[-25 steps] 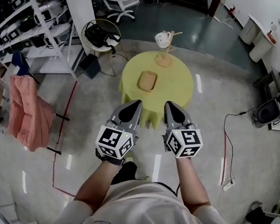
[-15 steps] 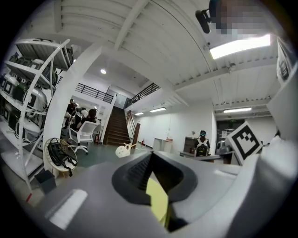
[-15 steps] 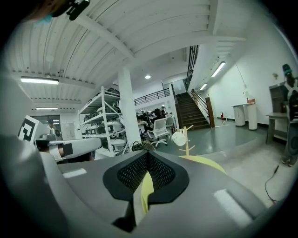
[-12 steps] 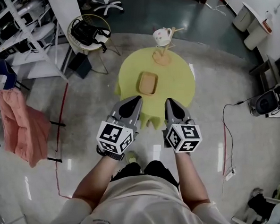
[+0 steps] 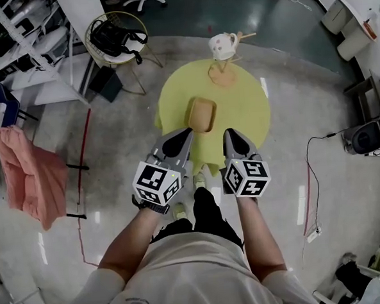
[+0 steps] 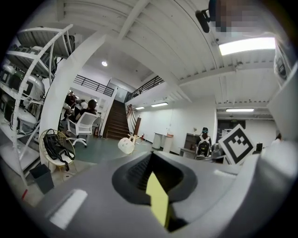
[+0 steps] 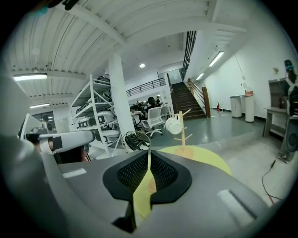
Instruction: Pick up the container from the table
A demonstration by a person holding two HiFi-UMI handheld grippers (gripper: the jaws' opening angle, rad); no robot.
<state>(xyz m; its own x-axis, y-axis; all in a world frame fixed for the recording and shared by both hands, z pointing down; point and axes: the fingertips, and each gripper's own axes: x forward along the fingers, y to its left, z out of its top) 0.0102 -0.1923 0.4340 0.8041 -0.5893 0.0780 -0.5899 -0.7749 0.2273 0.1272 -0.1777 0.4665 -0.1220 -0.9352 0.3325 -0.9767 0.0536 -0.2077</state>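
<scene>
One shallow tan rectangular container (image 5: 201,113) lies on the round surface with a yellow cover (image 5: 249,115), on the half of it that is nearer to the tools. It is a little ahead of the tips of both tools and between them, and neither tool touches it.

The left tool (image 5: 183,136) is held up in front of the person, and its tip points toward the near edge of the surface. In the left gripper view its two jaws are pressed together (image 6: 151,157). Only a thin slit shows between them, with yellow behind it, and nothing is held. The right tool (image 5: 231,134) is held beside it at the same height. In the right gripper view its jaws (image 7: 149,157) are also together and hold nothing.

Farther ahead of the tools, beyond the container, a small wooden mug tree (image 5: 223,74) stands at the far edge of the surface, and a white mug (image 5: 220,45) hangs on it.

Ahead and to the left of the left tool, a round wire basket chair (image 5: 91,33) stands on the pale glossy floor (image 5: 125,139) with a black bag (image 5: 112,38) in it. Well to the left of the left tool, a pink cloth (image 5: 24,171) hangs down. A thin red cable (image 5: 80,167) runs over the floor between the cloth and the tools.
</scene>
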